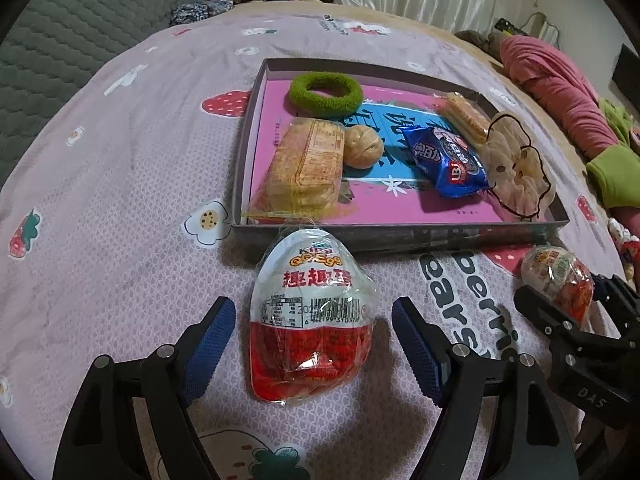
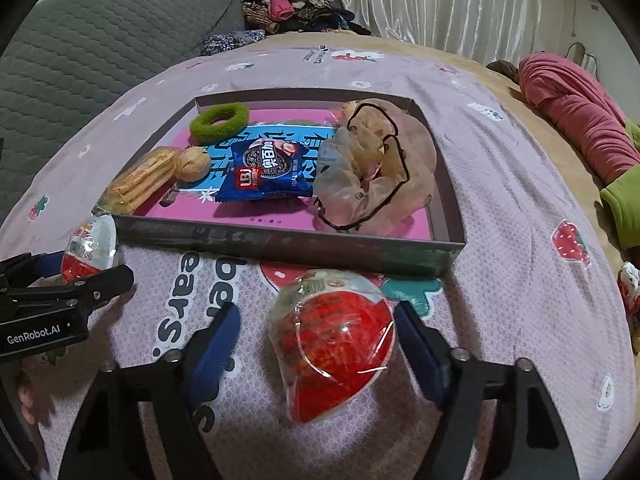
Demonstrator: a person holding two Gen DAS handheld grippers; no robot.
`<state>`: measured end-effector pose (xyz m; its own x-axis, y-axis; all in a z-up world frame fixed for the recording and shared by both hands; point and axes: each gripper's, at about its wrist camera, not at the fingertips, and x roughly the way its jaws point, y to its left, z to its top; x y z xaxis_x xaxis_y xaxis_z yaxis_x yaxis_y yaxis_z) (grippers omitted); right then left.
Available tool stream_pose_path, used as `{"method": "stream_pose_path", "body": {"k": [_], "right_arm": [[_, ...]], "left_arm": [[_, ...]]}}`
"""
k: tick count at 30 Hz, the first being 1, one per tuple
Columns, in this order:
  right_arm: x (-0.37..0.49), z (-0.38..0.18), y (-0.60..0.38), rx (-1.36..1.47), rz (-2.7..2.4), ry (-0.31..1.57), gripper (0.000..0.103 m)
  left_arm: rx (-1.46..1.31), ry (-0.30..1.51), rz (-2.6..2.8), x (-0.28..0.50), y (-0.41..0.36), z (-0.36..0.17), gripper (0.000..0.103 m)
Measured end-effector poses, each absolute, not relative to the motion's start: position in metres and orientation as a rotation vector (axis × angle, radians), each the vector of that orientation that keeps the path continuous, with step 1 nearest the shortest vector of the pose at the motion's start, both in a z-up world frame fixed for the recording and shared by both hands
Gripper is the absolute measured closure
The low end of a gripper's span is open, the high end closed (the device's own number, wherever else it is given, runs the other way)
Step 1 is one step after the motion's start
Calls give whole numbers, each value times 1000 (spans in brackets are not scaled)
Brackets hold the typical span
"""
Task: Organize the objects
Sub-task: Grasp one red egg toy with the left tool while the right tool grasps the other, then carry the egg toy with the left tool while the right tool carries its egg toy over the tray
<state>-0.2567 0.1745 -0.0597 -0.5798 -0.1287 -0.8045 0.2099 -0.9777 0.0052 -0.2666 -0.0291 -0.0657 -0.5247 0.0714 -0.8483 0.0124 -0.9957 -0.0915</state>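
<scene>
A red-and-white wrapped toy egg (image 1: 312, 320) lies on the strawberry-print sheet between the blue pads of my left gripper (image 1: 313, 305), which is open with a gap on each side. A second wrapped egg (image 2: 332, 348), red side up, lies between the pads of my right gripper (image 2: 317, 309). That gripper is open too: its right pad is at the wrapper, its left pad stands clear. Each gripper also shows from the side in the other view: the right gripper (image 1: 560, 312), the left gripper (image 2: 80, 280). Just beyond both eggs stands a shallow grey box (image 1: 400, 236) (image 2: 280, 244) with a pink floor.
In the box lie a green ring scrunchie (image 1: 326, 94), a biscuit pack (image 1: 306, 164), a walnut (image 1: 363, 146), a blue cookie packet (image 1: 446, 158), a second biscuit pack (image 1: 466, 120) and a sheer beige scrunchie (image 1: 516, 168). Pink and green clothing (image 2: 576, 116) lies at the right, a grey quilted cushion (image 2: 100, 48) at the left.
</scene>
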Motion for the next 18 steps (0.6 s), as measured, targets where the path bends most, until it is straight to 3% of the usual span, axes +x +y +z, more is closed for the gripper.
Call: {"method": "stream_pose_path", "body": {"k": [4,6,8,18], "right_arm": [[-257,-62,174,1330,-2623,124,39],[-257,-62,173,1332,-2622,127,43],[-256,-62,173,1328,-2622,126,49],[-252,-58,173,1285,-2623,102,51]], "left_arm": [[-1517,-137,2698,-267,-28,-67,30],[-1521,-127,2697,-267,-27,-68,42],[-1518,-133,2695,-267,-27,-69,47],[-1493,-118,2704,-263,-25,-67,49]]}}
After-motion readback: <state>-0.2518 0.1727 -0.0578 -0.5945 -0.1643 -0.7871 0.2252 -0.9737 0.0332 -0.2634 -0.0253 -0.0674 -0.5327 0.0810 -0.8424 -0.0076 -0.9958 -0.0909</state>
